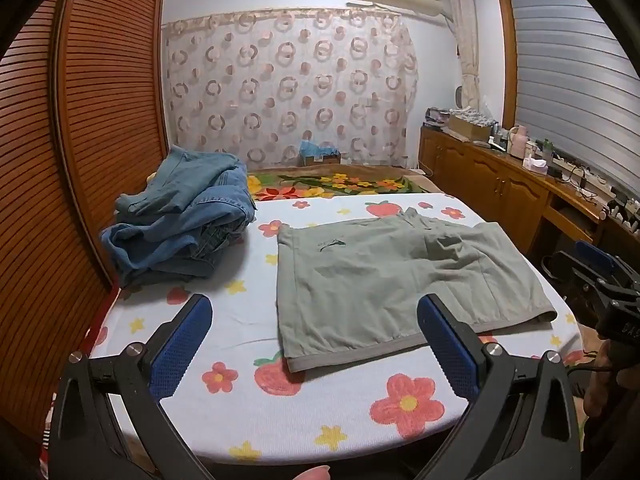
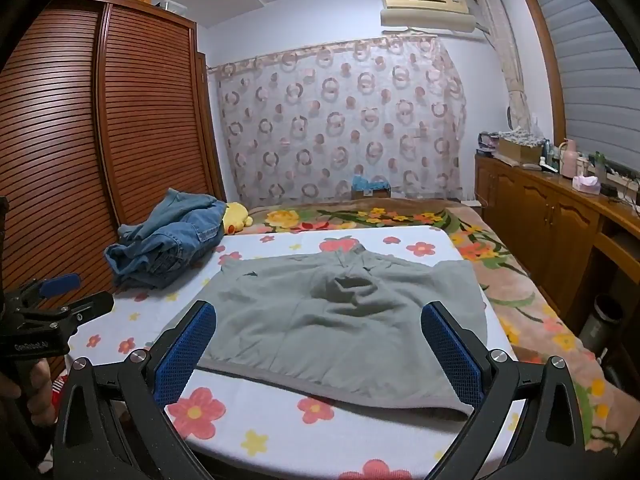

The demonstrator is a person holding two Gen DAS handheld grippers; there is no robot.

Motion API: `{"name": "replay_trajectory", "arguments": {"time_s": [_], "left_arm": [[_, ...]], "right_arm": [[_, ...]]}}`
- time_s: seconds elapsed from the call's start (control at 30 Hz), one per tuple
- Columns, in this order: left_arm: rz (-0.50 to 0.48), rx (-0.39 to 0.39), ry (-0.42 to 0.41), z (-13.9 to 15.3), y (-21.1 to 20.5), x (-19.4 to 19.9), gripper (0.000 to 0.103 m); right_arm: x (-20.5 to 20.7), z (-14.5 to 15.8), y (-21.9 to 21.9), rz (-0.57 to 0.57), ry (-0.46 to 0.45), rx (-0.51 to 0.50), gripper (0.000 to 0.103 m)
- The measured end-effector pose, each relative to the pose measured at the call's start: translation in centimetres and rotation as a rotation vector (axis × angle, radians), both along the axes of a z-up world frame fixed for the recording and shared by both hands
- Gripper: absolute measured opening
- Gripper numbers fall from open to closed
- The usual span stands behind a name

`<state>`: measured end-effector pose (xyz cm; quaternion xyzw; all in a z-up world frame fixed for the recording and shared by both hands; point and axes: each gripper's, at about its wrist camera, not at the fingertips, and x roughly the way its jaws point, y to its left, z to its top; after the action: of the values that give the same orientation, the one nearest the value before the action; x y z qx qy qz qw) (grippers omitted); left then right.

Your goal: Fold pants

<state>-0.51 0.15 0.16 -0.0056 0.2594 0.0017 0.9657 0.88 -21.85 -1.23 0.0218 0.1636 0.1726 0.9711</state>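
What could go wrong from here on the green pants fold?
1. Both tools, left tool and right tool, hang open above the near hem of the green pants; a shallow pinch may catch only the top layer.
2. The crotch area is rumpled, so a fold could lock in creases.
3. The denim pile lies close on the left; a wide swing could drag it.

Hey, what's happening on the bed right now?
A person holds a two-finger gripper in each hand over a bed covered by a flowered sheet. The left gripper and the right gripper are both wide open and hold nothing. In front of them lie grey-green pants, spread flat with some creases in the middle; neither gripper touches them. A heap of blue jeans sits off to the left by the wardrobe.
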Motion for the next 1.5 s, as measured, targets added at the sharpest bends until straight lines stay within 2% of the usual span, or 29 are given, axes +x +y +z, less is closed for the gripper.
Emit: {"name": "replay_trajectory", "arguments": {"time_s": [1.5], "left_arm": [[-0.001, 0.007, -0.012, 1.0, -0.3, -0.4, 0.103]], "right_arm": [[-0.2, 0.0, 0.3, -0.003, -0.003, -0.002, 0.103]]}}
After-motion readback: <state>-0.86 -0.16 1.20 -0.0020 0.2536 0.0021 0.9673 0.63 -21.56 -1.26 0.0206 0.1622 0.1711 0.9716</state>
